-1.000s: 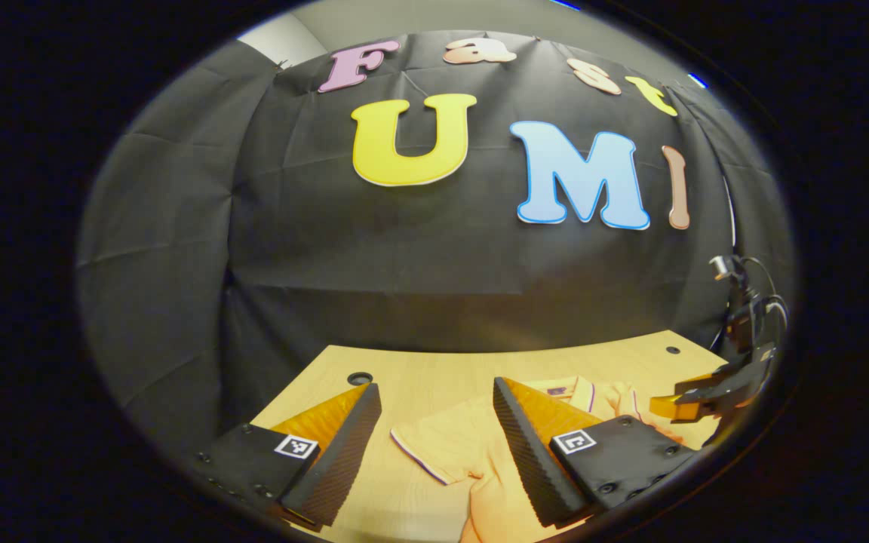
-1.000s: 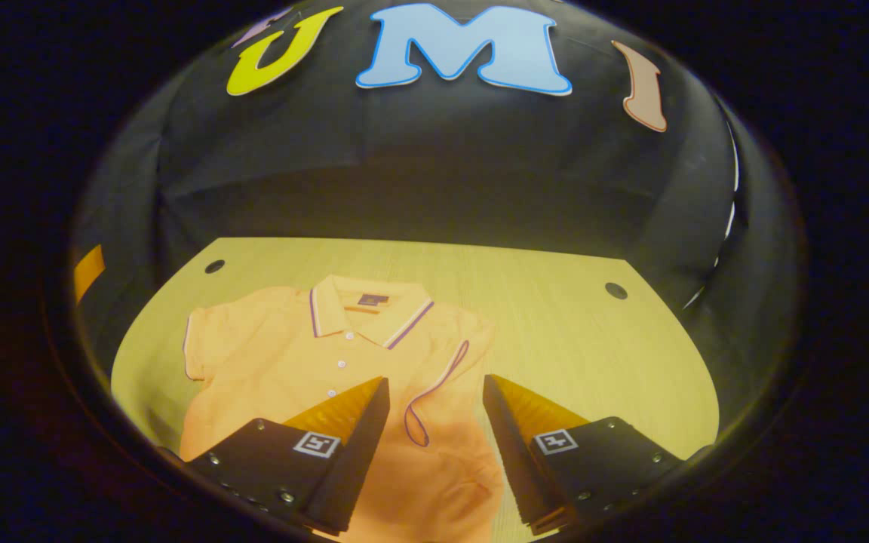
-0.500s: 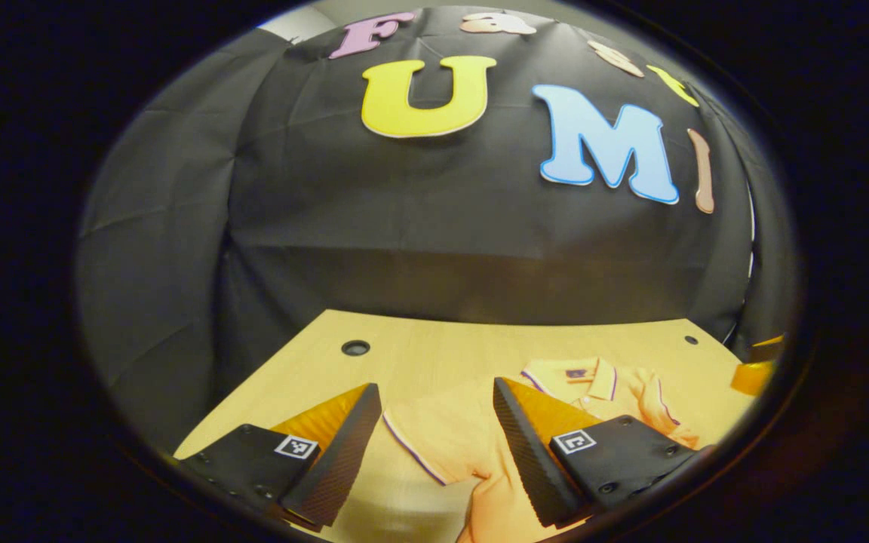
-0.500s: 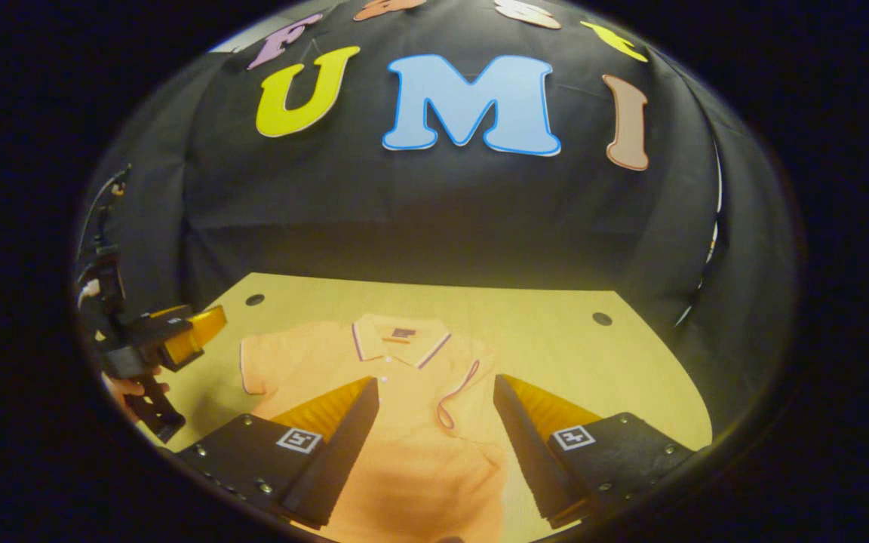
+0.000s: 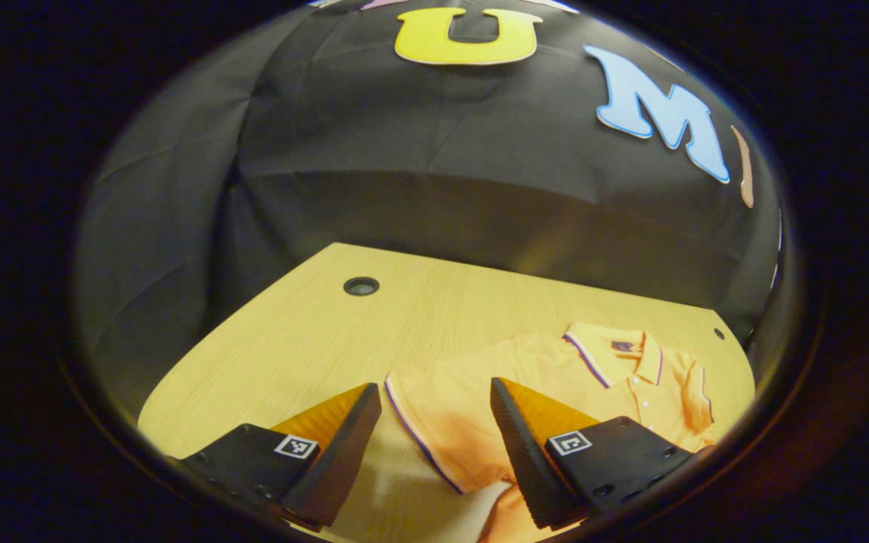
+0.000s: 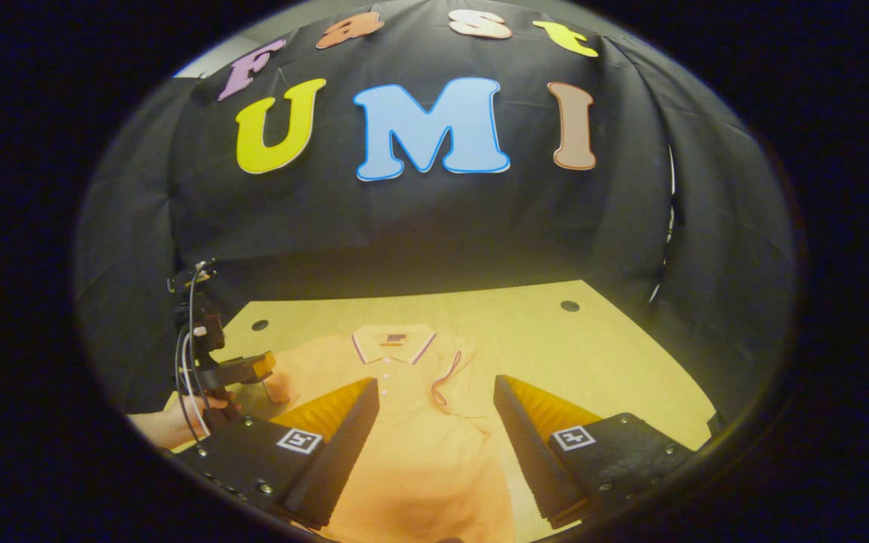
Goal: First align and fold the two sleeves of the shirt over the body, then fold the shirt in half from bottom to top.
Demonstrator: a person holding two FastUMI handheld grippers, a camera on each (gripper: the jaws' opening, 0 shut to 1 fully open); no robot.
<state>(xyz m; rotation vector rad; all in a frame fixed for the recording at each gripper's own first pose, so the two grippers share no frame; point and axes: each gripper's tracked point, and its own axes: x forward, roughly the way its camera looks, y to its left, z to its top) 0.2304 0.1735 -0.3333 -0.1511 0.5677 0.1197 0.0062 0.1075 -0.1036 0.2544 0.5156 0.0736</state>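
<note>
**Item: one orange polo shirt, sleeve-folding stage**

Location. The shirt [image 6: 404, 422] lies flat, front up, on my wooden tabletop [image 6: 593, 347]; in the right gripper view it runs from the centre of the frame to the lower edge. In the left gripper view it occupies the lower right, collar [image 5: 615, 354] towards the right.

Tongs. My left tongs [image 5: 434, 437] stand wide, holding nothing, with the shirt's near sleeve [image 5: 434, 422] showing between the fingers at lower centre. My right tongs [image 6: 434, 430] are likewise wide and empty, poised over the shirt's body. The right gripper view also shows my left tongs at middle left, with my hand [image 6: 178, 422] on the handle beneath them.

Condition. One sleeve [image 6: 446, 377] appears already laid over the body, its trimmed cuff just right of the button placket. The other sleeve is spread outward on the tabletop, so I judge it the next to fold.

Handling. Judged light, soft and limp: it will drape, not hold a shape, and may drag the body if pulled quickly. Best hold, in my view, is the piped cuff hem, where the cloth is doubled and firmer; pinch there, lift low, carry across.

Obscured. The shirt's hem is cut off at the lower edge of both views. My fingers cover part of the cloth. How high either pair of tongs sits above the fabric cannot be told.
</note>
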